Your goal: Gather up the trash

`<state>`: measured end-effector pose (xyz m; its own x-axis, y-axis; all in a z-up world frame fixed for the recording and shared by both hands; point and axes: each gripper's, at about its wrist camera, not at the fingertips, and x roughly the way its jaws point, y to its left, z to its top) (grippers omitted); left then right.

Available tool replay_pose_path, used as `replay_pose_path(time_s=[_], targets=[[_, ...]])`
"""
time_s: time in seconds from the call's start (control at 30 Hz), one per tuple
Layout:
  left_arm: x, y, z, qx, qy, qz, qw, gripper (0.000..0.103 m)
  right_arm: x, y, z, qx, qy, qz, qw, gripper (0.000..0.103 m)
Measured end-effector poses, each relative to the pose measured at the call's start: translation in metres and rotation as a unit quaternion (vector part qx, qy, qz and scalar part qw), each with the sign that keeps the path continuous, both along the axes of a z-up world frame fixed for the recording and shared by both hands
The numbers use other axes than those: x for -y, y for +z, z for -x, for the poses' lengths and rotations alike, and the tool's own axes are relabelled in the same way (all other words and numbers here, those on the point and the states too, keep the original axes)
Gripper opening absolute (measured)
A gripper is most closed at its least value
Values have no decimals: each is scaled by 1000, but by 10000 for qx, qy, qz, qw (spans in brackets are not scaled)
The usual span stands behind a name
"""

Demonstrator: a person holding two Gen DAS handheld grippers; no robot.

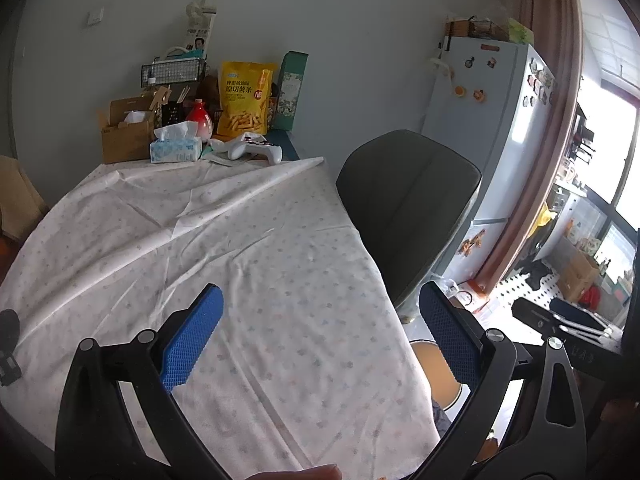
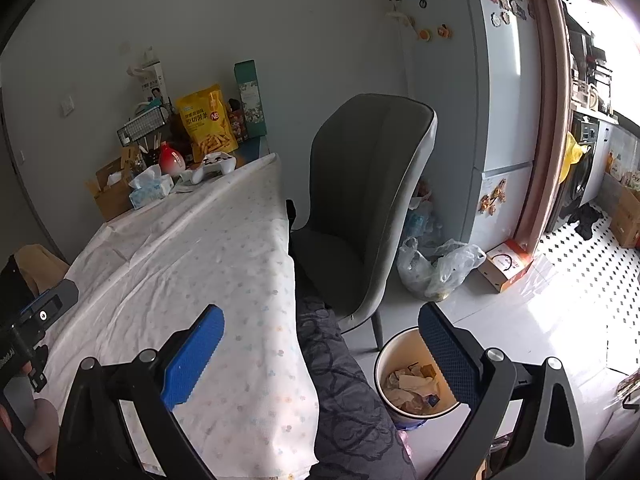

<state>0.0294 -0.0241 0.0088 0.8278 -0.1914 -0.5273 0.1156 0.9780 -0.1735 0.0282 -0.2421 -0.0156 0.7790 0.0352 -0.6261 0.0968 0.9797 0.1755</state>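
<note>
- Blue-padded and spread wide, your left gripper (image 1: 320, 340) holds nothing above the near right part of the tablecloth (image 1: 224, 240).
- Your right gripper (image 2: 320, 354) is likewise spread and empty, hanging over the table's right edge.
- Below its right finger, the trash bin (image 2: 384, 364) stands on the floor, with crumpled paper scraps (image 2: 408, 386) inside, probably wrappers; the view is too small to be sure.
- Just beyond the bin, a grey chair (image 2: 360, 200) sits beside the table.
- At the far end lie a tissue box (image 1: 176, 148), a white game controller (image 1: 254, 150) and a yellow snack bag (image 1: 244, 98).
</note>
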Motion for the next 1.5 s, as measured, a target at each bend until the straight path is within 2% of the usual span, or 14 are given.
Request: replay_pose_path(time_s=[0.37, 1.5], targets=[[2, -11, -9, -118, -38, 15, 9999, 97, -2, -16, -6, -76, 74, -51, 9999, 95], [0, -16, -10, -204, -53, 86, 9997, 97, -7, -17, -7, -80, 137, -36, 9999, 95]])
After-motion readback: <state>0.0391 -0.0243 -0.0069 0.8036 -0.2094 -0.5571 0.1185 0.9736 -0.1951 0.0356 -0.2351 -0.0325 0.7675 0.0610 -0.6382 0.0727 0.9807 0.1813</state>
